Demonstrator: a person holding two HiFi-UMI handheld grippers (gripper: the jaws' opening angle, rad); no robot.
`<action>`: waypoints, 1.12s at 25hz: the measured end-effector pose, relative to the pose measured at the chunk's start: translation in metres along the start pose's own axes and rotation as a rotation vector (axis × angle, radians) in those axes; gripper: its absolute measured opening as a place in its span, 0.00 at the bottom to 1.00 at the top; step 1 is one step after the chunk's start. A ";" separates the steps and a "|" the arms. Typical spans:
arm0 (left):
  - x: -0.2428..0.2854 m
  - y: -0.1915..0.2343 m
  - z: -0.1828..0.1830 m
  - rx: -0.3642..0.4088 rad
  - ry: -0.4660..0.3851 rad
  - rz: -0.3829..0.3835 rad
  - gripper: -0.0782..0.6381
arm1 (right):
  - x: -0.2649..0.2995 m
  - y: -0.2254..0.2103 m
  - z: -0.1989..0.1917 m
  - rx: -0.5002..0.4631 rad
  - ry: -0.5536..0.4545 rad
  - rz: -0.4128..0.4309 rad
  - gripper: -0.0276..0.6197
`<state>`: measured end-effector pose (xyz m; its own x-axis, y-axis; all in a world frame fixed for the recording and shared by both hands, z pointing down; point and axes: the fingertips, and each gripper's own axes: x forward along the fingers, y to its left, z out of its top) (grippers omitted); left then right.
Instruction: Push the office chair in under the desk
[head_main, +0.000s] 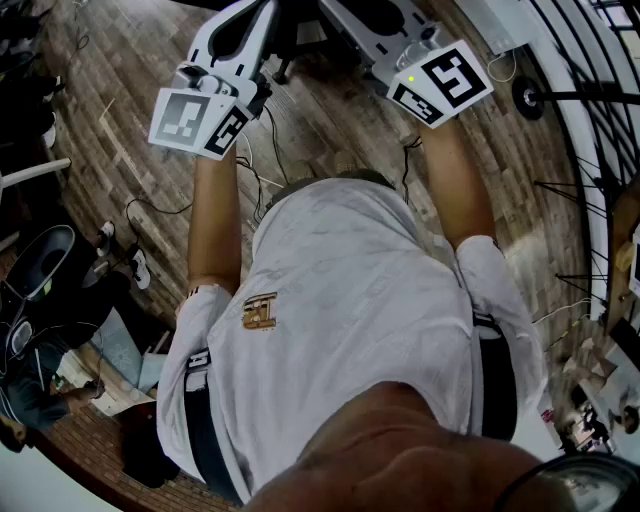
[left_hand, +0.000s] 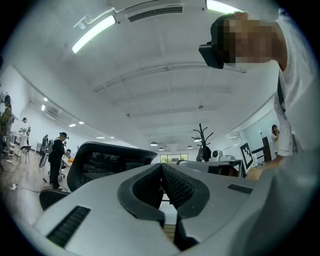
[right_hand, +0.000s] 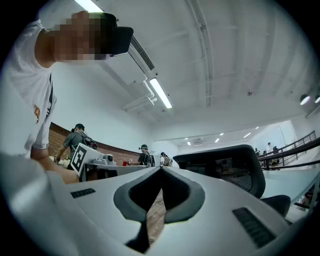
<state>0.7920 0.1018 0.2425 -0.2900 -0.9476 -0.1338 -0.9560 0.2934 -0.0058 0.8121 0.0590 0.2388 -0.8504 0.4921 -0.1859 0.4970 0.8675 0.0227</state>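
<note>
The office chair's black mesh back (left_hand: 105, 165) rises just beyond my left gripper (left_hand: 161, 165), to the left of its tips. In the right gripper view the same chair back (right_hand: 235, 167) stands to the right of my right gripper (right_hand: 161, 169). Both pairs of jaws meet at their tips with nothing between them. In the head view my left gripper (head_main: 245, 25) and right gripper (head_main: 385, 20) are held out side by side, with a dark shape (head_main: 290, 40) between them at the top edge. No desk is clearly visible.
Wood-plank floor (head_main: 330, 120) with loose cables (head_main: 265, 170) lies below. Dark bags and clutter (head_main: 50, 290) sit at the left, a black railing (head_main: 590, 120) at the right. A coat rack (left_hand: 202, 140) and standing people (left_hand: 57, 152) are farther off; other people (right_hand: 77, 140) stand by a brick wall.
</note>
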 end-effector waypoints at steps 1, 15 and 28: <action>0.000 0.000 0.000 -0.005 -0.002 0.001 0.13 | 0.000 0.000 0.000 -0.001 0.001 0.002 0.09; 0.005 0.004 0.012 0.016 -0.021 0.045 0.14 | 0.007 -0.002 0.006 -0.035 0.027 0.053 0.10; 0.039 0.030 -0.015 0.132 0.067 0.132 0.25 | -0.024 -0.084 -0.014 -0.102 0.112 0.034 0.11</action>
<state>0.7519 0.0719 0.2516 -0.4192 -0.9047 -0.0754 -0.8965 0.4257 -0.1229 0.7882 -0.0242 0.2549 -0.8501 0.5217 -0.0723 0.5109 0.8501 0.1276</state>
